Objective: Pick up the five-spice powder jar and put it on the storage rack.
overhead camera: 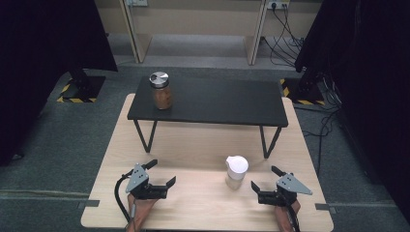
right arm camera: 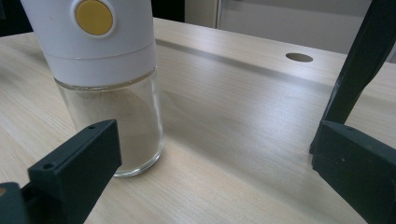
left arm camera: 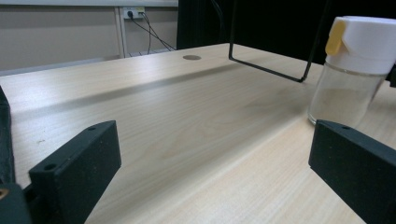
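On the light wooden tabletop (overhead camera: pixel 203 145), near the right gripper (overhead camera: pixel 267 182), a clear glass shaker with white plastic lid (overhead camera: pixel 236 172) is standing. Smooth, fragile glass should be taken mid-body. Fingers of both grippers, also the left gripper (overhead camera: pixel 161 173), are held wide.

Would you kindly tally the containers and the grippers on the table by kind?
Clear glass shaker with white cap: 1
Glass jar with silver metal lid, on the black shelf: 1
Black two-jaw grippers, left and right, both open: 2
Total: 4
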{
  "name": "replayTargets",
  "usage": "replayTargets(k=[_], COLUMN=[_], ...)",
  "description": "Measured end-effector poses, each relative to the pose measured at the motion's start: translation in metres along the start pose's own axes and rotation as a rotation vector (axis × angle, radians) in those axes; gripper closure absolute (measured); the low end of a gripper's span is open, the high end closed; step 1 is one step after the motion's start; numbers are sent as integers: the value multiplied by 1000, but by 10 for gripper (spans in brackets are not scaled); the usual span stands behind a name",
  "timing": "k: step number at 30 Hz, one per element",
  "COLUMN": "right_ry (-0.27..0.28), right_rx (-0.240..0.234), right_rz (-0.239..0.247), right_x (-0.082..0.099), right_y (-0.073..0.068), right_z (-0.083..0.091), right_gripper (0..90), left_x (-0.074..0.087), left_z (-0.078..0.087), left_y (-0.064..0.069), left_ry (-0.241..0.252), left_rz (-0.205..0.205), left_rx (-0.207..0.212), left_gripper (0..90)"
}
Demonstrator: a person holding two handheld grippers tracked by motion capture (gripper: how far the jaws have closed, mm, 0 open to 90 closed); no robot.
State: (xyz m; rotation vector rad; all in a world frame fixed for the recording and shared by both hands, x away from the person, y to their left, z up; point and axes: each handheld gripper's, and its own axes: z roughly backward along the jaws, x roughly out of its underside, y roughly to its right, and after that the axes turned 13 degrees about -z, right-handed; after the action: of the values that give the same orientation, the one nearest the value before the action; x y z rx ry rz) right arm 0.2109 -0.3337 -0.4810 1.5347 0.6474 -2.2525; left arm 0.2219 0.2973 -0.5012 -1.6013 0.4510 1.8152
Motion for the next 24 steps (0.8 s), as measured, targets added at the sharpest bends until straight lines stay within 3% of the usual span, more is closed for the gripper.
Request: replayTargets(k=[8,13,14,16,24], right_ry=[2,5,4,3,0], right_rx=[2,-5,-6,-4,-7], right_rz=[2,-3,-4,-1,8], right_x=[0,1,1,1,0], right_y=[0,1,1,1,0], right_z=[0,1,1,1,0], right_gripper=[14,14,14,14,14], left_x=[-4,-5,-5,1,4], left_z=[1,0,0,4,6], left_y=[5,7,7,6,5], left_ry=[-49,-60,-61,-32,-18], left_rz=[-33,-31,-29,13,34], left_rx=[13,14,14,16,8], left_gripper=[15,13,13,16,22])
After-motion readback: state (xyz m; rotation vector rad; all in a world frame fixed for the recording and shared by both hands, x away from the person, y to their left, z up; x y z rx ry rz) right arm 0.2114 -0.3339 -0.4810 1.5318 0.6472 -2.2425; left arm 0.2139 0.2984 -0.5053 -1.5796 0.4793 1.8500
